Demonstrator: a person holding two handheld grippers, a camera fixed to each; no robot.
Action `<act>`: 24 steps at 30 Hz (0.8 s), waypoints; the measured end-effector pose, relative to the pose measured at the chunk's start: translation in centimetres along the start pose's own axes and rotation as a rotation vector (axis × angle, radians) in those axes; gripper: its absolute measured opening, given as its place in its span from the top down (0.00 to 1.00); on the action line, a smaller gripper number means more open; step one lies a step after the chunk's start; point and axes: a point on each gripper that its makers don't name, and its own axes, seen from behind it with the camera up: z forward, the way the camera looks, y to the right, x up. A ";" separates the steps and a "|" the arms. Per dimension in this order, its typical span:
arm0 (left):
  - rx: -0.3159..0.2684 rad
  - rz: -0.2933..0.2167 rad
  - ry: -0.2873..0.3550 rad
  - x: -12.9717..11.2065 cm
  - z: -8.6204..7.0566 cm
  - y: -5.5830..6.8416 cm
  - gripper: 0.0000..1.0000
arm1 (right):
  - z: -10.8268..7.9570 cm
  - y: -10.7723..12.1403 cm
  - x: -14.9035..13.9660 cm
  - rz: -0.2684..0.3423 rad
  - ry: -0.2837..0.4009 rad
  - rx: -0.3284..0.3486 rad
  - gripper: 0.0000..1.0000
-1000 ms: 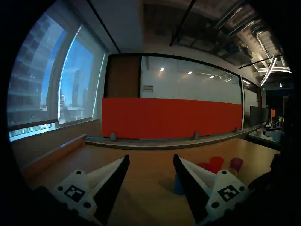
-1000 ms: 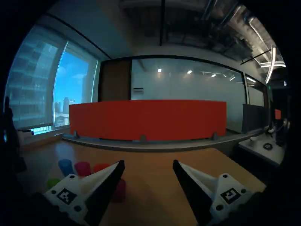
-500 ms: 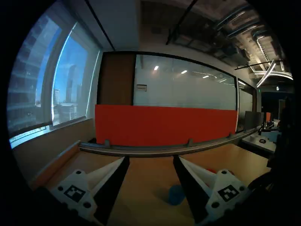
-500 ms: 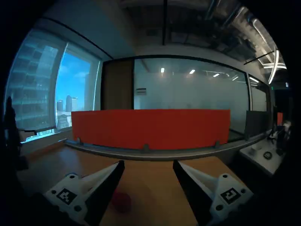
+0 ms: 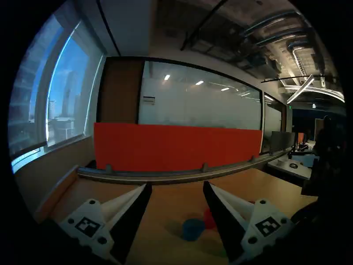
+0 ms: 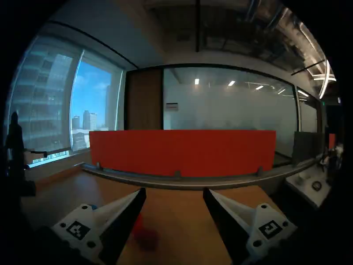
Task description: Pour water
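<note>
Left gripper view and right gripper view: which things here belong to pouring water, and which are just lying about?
For the job: blue cup; red cup; left tool, open; right tool, open.
Lying about: orange partition; window; side desk.

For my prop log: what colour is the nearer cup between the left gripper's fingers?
The nearer cup is blue, clearest in the left gripper view.
</note>
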 end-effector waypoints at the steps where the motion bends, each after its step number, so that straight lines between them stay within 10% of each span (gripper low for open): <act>1: -0.014 -0.001 -0.001 0.0 0.0 0.2 0.14 | 0.0 -0.4 0.1 -0.001 0.001 0.020 0.00; 15: -0.272 0.017 0.001 1.0 -0.3 4.9 0.14 | -1.3 -8.0 1.8 -0.049 0.024 0.342 0.00; 24: -0.347 0.018 -0.004 1.0 -0.4 5.9 0.14 | -1.6 -10.3 1.6 -0.075 0.010 0.423 0.00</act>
